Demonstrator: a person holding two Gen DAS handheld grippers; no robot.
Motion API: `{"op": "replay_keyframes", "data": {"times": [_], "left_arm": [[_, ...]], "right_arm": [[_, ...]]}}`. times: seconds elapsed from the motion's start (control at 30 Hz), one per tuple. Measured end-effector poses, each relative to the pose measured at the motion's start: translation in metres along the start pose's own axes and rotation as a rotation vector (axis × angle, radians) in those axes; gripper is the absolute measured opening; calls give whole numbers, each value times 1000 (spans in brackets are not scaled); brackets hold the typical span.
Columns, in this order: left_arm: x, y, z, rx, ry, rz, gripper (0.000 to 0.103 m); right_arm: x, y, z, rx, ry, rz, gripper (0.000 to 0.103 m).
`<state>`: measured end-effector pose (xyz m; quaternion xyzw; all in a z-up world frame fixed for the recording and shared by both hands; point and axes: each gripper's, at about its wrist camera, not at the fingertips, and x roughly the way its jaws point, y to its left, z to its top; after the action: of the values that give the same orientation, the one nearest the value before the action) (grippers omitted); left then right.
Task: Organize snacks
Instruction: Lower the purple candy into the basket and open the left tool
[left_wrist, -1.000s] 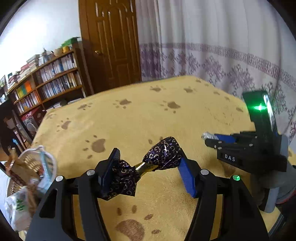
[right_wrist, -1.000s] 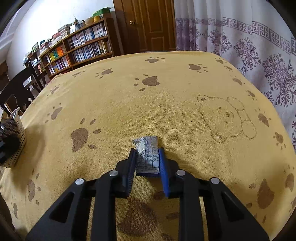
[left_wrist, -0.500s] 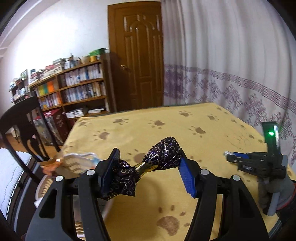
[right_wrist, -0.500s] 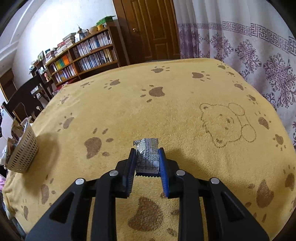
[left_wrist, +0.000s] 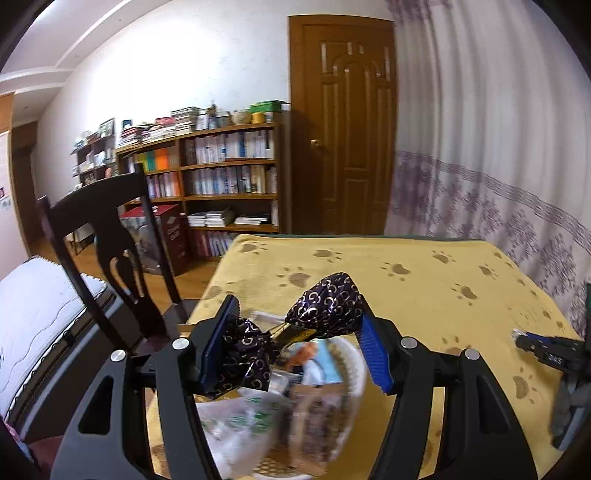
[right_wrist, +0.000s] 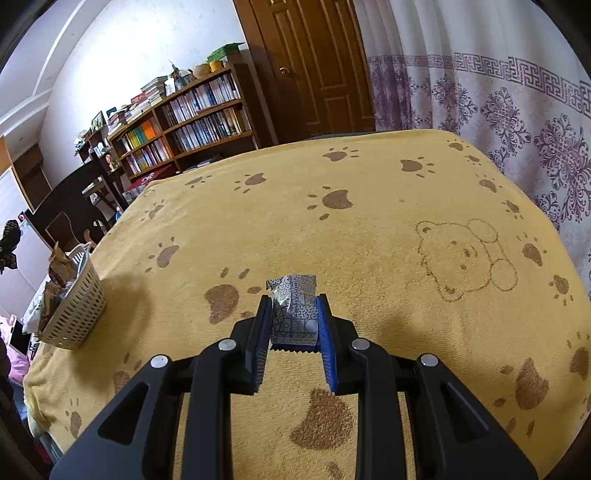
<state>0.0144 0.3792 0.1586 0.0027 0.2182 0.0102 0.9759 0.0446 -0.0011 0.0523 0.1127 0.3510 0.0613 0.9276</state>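
Candy (left_wrist: 295, 336) crosswise in left hand-held gripper (left_wrist: 295, 341); packet (right_wrist: 293, 310) lengthwise in right hand-held gripper (right_wrist: 293, 325).

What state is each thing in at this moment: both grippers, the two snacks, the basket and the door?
Left gripper: shut on the purple candy.
Purple candy: held by its twisted ends, above the basket.
Right gripper: shut on the grey snack packet.
Grey snack packet: held, over the yellow towel.
Basket: upright near the table edge, holding snacks.
Door: closed.

Blurred snacks (left_wrist: 258, 421) in basket (left_wrist: 356, 373) below
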Motion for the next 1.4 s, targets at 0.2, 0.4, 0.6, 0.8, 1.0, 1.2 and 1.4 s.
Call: {"op": "replay_keyframes", "data": {"times": [0.2, 0.4, 0.6, 0.8, 1.0, 1.2, 1.4], "left_arm": [[8, 15, -1, -29, 28, 21, 64], [17, 9, -3, -24, 52, 20, 77], [11, 17, 0, -51, 32, 29, 81], [-3, 25, 4, -77, -6, 39, 81], [-13, 28, 7, -92, -34, 38, 82], [-26, 32, 10, -89, -76, 73, 85], [-33, 36, 13, -90, -104, 105, 87]], "right_arm": [[-4, 4, 0, -9, -5, 14, 24], [-6, 6, 0, -15, -6, 22, 24], [-5, 7, 0, -15, 0, 28, 24], [-4, 16, -2, -12, 16, 79, 24], [-13, 43, 5, -2, -11, 189, 24], [-17, 96, 20, -69, -24, 278, 24], [-24, 153, 29, -165, -35, 340, 25]]}}
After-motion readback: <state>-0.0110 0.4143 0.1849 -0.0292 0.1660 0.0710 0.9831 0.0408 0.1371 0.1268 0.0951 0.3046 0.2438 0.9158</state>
